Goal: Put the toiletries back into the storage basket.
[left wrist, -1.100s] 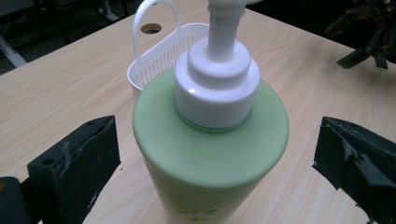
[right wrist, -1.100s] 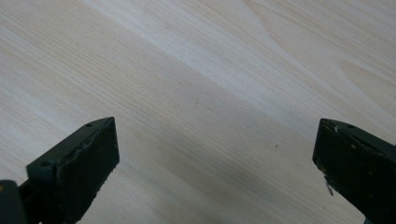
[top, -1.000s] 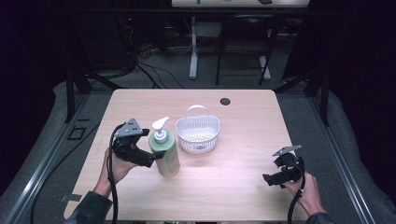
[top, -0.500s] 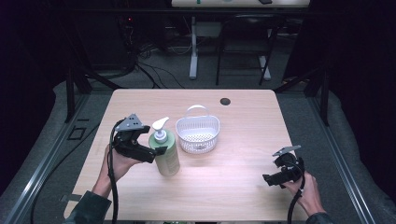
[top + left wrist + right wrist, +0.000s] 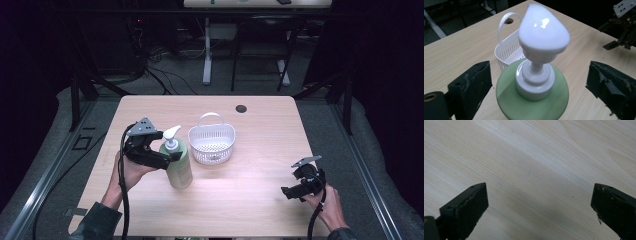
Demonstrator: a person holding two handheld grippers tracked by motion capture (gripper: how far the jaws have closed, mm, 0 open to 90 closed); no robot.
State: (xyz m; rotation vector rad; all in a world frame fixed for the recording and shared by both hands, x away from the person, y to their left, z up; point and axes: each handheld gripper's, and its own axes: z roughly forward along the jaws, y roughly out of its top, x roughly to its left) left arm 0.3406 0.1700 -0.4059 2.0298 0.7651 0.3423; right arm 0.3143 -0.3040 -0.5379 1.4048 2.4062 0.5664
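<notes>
Now one round green soap bottle with a smooth white pump is flanked, untouched, by the left gripper, its wide jaws just closing a little, beside one white slotted plastic basket.

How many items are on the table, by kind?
Green pump bottle: 1
White slotted basket with handle: 1
Total: 2
</notes>
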